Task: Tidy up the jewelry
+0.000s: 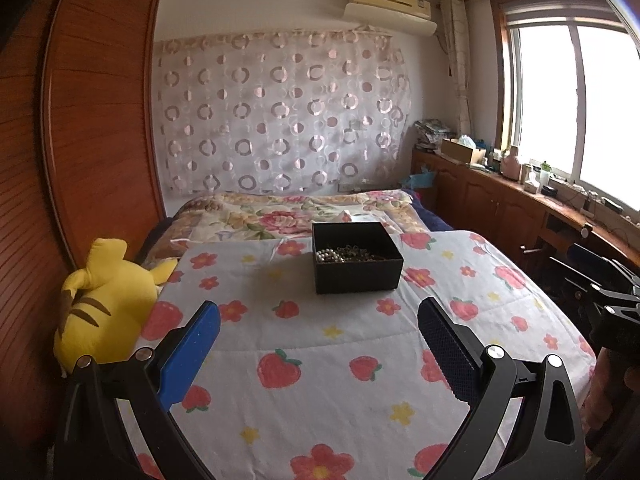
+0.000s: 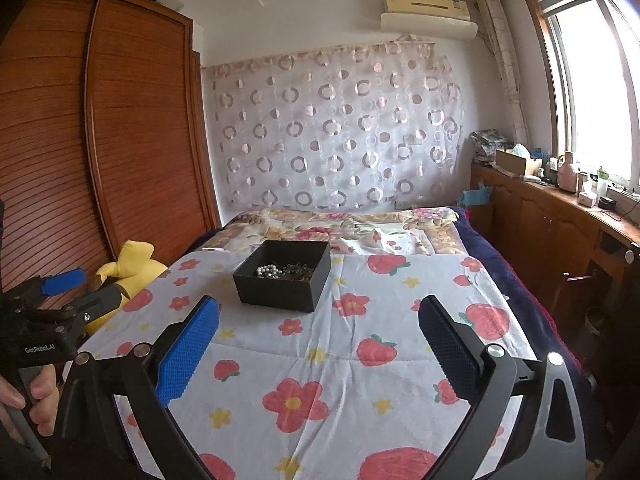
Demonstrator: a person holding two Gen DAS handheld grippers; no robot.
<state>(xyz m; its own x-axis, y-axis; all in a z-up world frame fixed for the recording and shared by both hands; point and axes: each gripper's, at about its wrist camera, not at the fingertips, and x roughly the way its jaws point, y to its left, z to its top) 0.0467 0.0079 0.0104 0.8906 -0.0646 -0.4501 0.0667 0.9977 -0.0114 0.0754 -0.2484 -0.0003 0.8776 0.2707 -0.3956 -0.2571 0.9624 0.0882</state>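
1. Two hand-held grippers are held over the bed: the left hand-held gripper (image 1: 319, 322) and the right hand-held gripper (image 2: 319, 322) are both spread wide, with nothing between the blue pads of either.
2. One black box (image 1: 357, 258) stands open on the strawberry quilt (image 1: 320, 380), ahead of both grippers and well apart from them. In it lie the pearl beads (image 1: 330, 255) and, just beside them, a darker tangle of chain (image 1: 358, 253); no jewelry is seen on the quilt itself.
3. The scene would fit either a box still to be sorted or one into which the pieces have been gathered; which of the two cannot be settled here.
4. Should a piece be lifted, a grip on one strand only would be wanted, taken from above and inside the walls, since beads and chain appear to touch and could be dragged out together.
5. The box looks light and could slide on the soft quilt if a wall is nudged.
6. The pearls look pale, round and glossy; the chain looks fine, dull and loosely heaped, its links too small to make out.
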